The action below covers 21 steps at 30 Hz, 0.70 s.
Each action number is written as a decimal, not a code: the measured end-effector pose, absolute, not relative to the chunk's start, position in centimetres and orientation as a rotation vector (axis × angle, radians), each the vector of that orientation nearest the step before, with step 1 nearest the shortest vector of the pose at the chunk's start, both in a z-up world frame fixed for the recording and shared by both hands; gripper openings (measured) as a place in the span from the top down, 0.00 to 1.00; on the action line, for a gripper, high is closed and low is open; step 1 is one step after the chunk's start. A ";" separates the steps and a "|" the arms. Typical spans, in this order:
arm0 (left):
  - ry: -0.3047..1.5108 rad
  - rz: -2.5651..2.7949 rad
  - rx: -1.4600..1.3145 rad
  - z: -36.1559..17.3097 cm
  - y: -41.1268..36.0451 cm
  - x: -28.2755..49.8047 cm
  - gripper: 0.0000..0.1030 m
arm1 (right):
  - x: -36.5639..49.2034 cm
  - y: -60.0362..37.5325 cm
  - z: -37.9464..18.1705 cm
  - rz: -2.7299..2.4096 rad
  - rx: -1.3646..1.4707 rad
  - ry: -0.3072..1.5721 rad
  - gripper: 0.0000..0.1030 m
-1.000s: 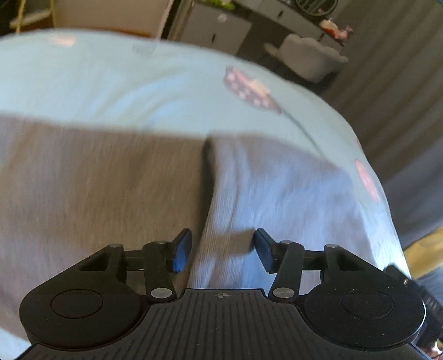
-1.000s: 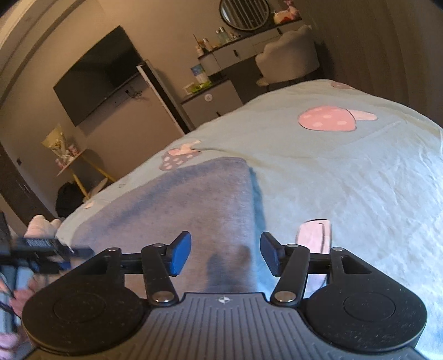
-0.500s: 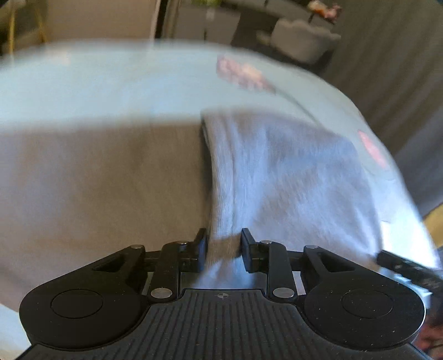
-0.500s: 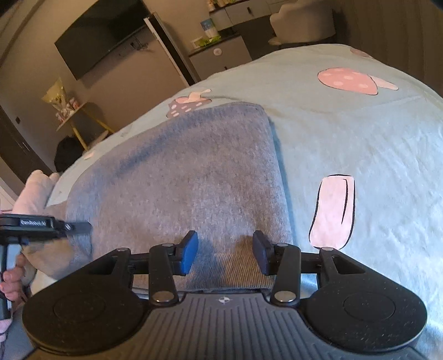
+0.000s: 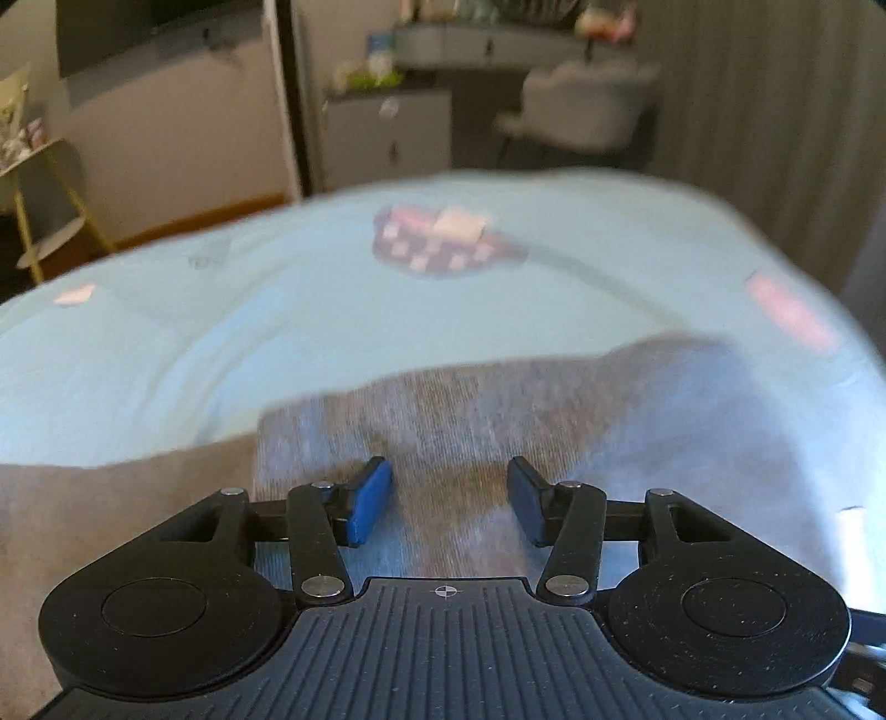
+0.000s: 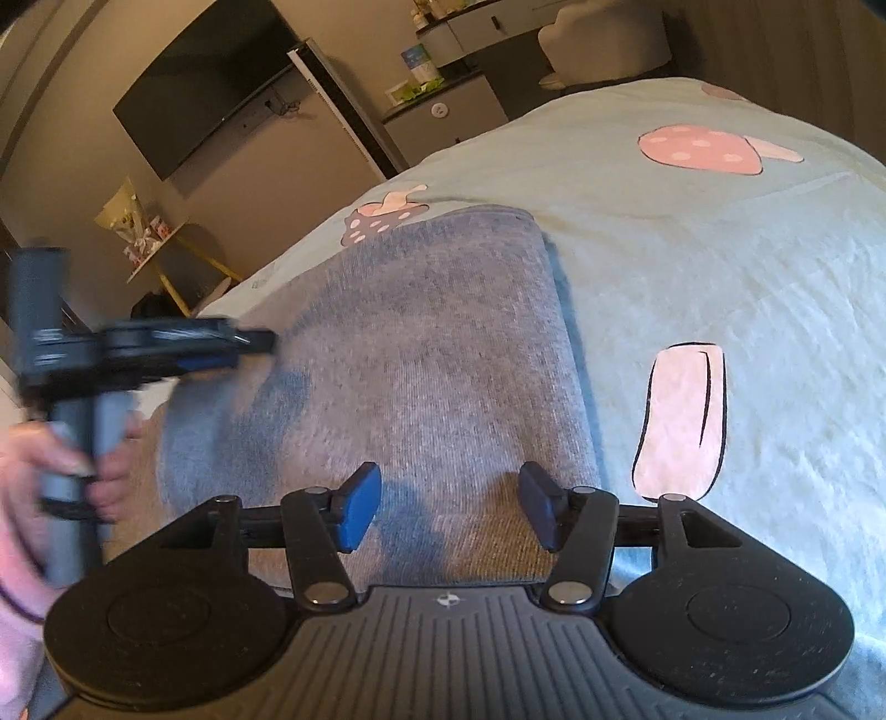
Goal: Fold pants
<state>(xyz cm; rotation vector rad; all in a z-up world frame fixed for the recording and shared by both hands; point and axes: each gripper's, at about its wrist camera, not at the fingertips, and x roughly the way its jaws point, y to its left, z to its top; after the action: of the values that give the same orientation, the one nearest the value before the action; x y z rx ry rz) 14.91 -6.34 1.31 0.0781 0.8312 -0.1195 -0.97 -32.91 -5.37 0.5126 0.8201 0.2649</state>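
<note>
The grey pants (image 6: 443,354) lie folded on the light blue bedsheet (image 6: 720,232). In the left wrist view the pants (image 5: 554,410) spread ahead of and under my left gripper (image 5: 449,501), which is open and empty just above the fabric. My right gripper (image 6: 449,512) is open and empty over the near edge of the folded pants. In the right wrist view the left gripper (image 6: 166,349) appears blurred at the left, held by a hand, at the left side of the pants.
The sheet has mushroom prints (image 6: 698,147) and a pink popsicle print (image 6: 681,415) right of the pants. A TV (image 6: 205,88), a cabinet (image 6: 443,111), a chair (image 6: 603,39) and a yellow-legged side table (image 6: 166,255) stand beyond the bed.
My left gripper was pinched on a pants fold half a second ago; it has opened, let go and swung up. My right gripper opened wider and stayed over the near edge.
</note>
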 end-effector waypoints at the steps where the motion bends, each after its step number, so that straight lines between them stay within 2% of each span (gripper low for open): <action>1: 0.854 -0.106 0.075 0.6 -6.5 15.6 0.45 | -0.9 -33.1 -5.5 0.265 0.524 0.819 0.46; 6: 0.863 -0.082 0.127 -0.4 -6.5 16.1 0.42 | -0.5 -33.1 -6.1 0.269 0.528 0.815 0.46; 13: 0.857 -0.101 0.073 1.2 -5.2 14.7 0.41 | -0.5 -33.1 -6.1 0.266 0.516 0.807 0.46; 21: 0.803 -0.096 0.109 3.5 -2.1 10.5 0.29 | -0.8 -32.6 -5.6 0.253 0.484 0.804 0.46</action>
<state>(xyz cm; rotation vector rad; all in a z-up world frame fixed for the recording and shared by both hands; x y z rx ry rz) 10.48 -2.07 3.47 0.1091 0.8028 -0.0957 -0.82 -32.59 -5.63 0.4842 0.8044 0.2528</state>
